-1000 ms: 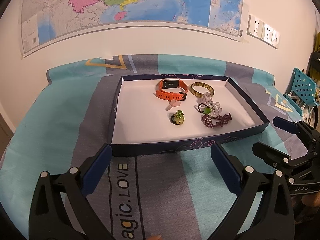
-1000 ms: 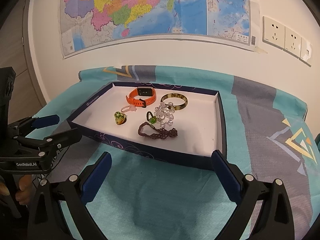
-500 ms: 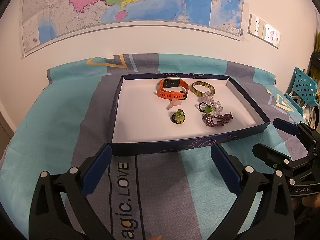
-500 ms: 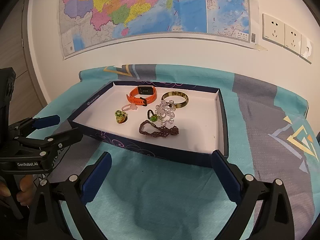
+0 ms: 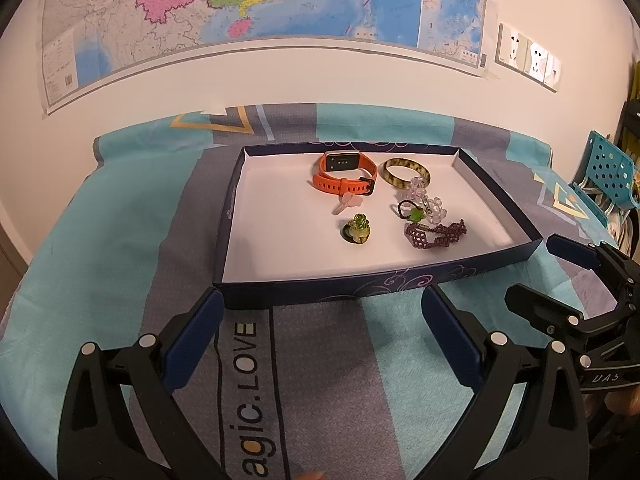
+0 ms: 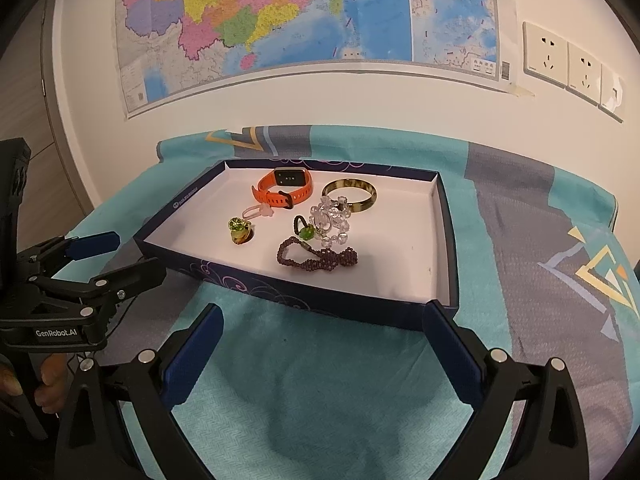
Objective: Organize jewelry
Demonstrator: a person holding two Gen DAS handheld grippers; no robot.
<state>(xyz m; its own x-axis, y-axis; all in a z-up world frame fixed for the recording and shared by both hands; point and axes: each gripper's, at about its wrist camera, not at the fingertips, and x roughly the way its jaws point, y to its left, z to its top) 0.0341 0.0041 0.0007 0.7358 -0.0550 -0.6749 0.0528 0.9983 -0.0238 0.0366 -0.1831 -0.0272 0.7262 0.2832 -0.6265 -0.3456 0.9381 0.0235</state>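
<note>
Here, a shallow dark-blue tray (image 5: pixel 400 282) with a white floor lies on a teal and grey cloth (image 5: pixel 120 248), its far wall near the map (image 5: pixel 240 4) on the wall. The left gripper (image 5: pixel 320 332) and the right gripper (image 6: pixel 320 344) hang just short of the tray's near wall, jaws spread wide and holding nothing; bare cloth lies between each pair of blue pads. The left half of the tray floor is bare. The jewelry sits in the far and right part: an orange watch (image 5: pixel 345 178) by the far wall, a mottled bangle (image 5: pixel 405 172) just right of it, a pink clip (image 5: pixel 347 203) touching the watch strap's near side, a green-topped ring (image 5: pixel 357 230) alone toward the middle, a clear bead bracelet (image 6: pixel 330 220) against the bangle's near edge, a black band with a green bead (image 6: pixel 304 230) touching the clear beads, and a purple woven bracelet (image 6: pixel 318 259) nearest the front wall. Open cloth surrounds the tray on all sides.
</note>
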